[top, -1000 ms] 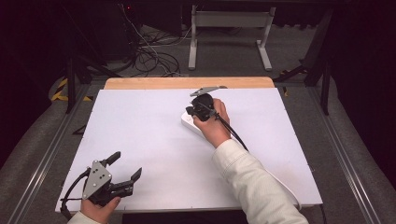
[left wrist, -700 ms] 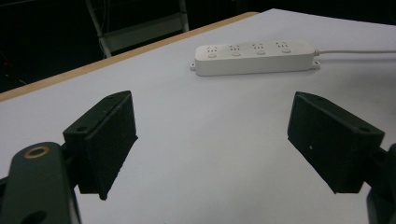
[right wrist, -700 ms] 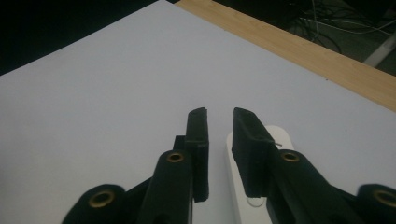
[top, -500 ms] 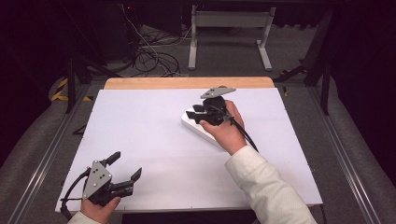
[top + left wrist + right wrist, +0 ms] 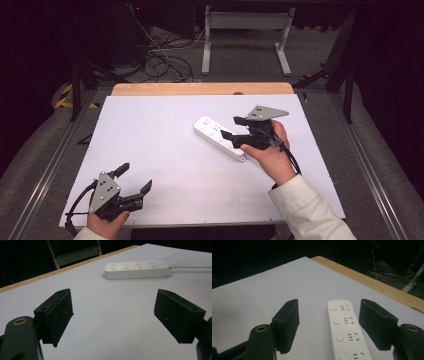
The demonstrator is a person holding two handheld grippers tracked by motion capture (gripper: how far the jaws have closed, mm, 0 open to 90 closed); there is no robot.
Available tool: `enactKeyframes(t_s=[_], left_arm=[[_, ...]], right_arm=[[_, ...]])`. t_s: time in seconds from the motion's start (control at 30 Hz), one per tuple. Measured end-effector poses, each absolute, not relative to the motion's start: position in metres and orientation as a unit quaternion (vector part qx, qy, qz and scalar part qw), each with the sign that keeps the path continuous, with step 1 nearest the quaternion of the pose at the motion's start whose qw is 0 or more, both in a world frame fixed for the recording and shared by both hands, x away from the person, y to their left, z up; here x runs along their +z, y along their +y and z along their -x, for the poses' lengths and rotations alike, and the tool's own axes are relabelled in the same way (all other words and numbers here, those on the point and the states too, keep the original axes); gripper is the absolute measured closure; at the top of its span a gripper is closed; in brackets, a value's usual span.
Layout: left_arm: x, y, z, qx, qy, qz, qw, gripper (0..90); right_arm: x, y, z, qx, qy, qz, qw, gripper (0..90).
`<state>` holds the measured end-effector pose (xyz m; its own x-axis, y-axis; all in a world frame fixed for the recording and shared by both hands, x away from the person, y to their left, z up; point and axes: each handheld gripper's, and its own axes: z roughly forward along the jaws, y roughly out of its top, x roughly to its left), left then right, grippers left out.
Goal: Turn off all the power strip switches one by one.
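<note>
Smooth white plastic power strip (image 5: 220,137); matt white sheet (image 5: 165,165) over wooden table edge (image 5: 200,89); matt black gripper pads (image 5: 58,317).

High view overhead; both gripper views face the power strip (image 5: 220,138).

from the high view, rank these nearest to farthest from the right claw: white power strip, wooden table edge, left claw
1. White plastic power strip, directly under the open right claw, mid-table.
2. Light wooden table edge, along the far side.
3. Left claw, open at the near-left corner.
</note>
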<state>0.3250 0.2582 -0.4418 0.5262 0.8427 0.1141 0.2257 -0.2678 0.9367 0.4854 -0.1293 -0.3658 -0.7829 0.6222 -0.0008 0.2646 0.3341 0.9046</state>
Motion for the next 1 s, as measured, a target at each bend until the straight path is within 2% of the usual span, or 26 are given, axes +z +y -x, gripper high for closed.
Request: enactKeyframes(t_s=[0.17,0.47,0.87,1.0], left_arm=[[-0.441,0.256,-0.323,0.323,0.359,-0.732,0.481,16.1],[-0.44,0.257,-0.322,0.318,0.36,-0.73,0.485,16.0],[-0.441,0.255,-0.321,0.321,0.359,-0.731,0.484,15.7],[-0.442,0.256,-0.321,0.315,0.352,-0.735,0.486,14.6]], right_arm=[[-0.373,-0.151,-0.471,0.525,0.788,-0.282,0.155,27.8],[-0.393,-0.182,-0.447,0.553,0.772,-0.273,0.152,20.4],[-0.437,-0.214,-0.425,0.547,0.78,-0.259,0.161,10.2],[-0.454,-0.222,-0.418,0.522,0.784,-0.284,0.178,6.4]])
